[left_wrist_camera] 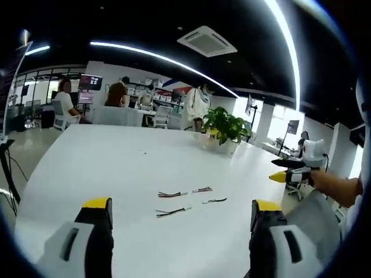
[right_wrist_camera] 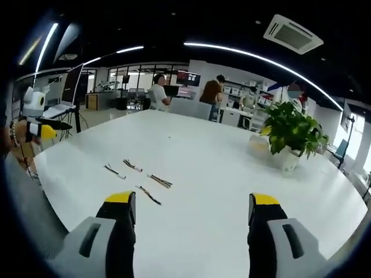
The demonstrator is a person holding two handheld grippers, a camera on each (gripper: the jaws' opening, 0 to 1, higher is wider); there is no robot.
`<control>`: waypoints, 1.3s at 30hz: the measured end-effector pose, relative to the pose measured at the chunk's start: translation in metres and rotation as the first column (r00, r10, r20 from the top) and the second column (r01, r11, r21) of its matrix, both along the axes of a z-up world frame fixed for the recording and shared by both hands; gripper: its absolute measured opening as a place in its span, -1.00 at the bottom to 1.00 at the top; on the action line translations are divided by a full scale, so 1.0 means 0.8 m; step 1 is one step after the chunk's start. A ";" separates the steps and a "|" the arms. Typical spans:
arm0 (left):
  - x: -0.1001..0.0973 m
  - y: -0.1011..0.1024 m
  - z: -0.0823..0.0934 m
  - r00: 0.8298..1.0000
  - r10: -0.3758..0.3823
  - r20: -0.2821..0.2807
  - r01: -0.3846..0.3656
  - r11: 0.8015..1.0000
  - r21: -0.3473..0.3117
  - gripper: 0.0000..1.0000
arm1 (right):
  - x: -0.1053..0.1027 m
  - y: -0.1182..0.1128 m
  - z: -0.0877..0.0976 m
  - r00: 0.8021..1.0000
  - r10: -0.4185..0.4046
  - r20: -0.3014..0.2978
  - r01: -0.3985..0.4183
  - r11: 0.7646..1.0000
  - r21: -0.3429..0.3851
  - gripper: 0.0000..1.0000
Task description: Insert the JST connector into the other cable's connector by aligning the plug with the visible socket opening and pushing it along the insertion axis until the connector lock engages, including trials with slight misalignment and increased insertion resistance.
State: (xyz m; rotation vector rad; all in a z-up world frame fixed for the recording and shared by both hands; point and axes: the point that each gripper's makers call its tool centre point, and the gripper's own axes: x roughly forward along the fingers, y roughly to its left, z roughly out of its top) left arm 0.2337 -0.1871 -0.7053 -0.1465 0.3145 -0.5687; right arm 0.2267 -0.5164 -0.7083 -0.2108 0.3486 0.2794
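Note:
Several short JST cables with small connectors lie loose on the white table [left_wrist_camera: 104,168]. In the left gripper view one pair [left_wrist_camera: 172,194] [left_wrist_camera: 202,189] lies ahead of my jaws, with two more cables [left_wrist_camera: 173,212] [left_wrist_camera: 214,201] just nearer. My left gripper [left_wrist_camera: 181,207] hangs open above the table, short of them, with nothing between its yellow-tipped jaws. The right gripper [left_wrist_camera: 288,172] comes in from the right, held in a hand. In the right gripper view the cables [right_wrist_camera: 132,165] [right_wrist_camera: 159,180] [right_wrist_camera: 149,195] lie ahead to the left; my right gripper [right_wrist_camera: 192,202] is open and holds nothing. The left gripper [right_wrist_camera: 51,128] shows at far left.
A potted plant [right_wrist_camera: 293,133] [left_wrist_camera: 227,125] stands on the table's far side. People sit at desks with monitors [left_wrist_camera: 91,81] beyond the table's far end. A chair [left_wrist_camera: 61,113] stands off the table's far left corner.

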 end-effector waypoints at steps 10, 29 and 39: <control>0.058 -0.020 -0.008 0.997 -0.077 -0.012 0.077 0.997 0.031 0.97 | 0.046 0.010 -0.016 0.996 0.083 -0.029 -0.086 0.991 -0.099 0.50; 0.113 -0.090 -0.018 0.919 -0.380 0.109 0.372 0.924 0.085 0.98 | 0.120 0.029 -0.048 0.970 0.228 -0.086 -0.237 0.965 -0.110 0.36; 0.143 -0.109 -0.030 0.862 -0.489 0.134 0.475 0.871 0.122 0.97 | 0.155 0.061 -0.062 0.934 0.345 -0.088 -0.351 0.935 -0.053 0.27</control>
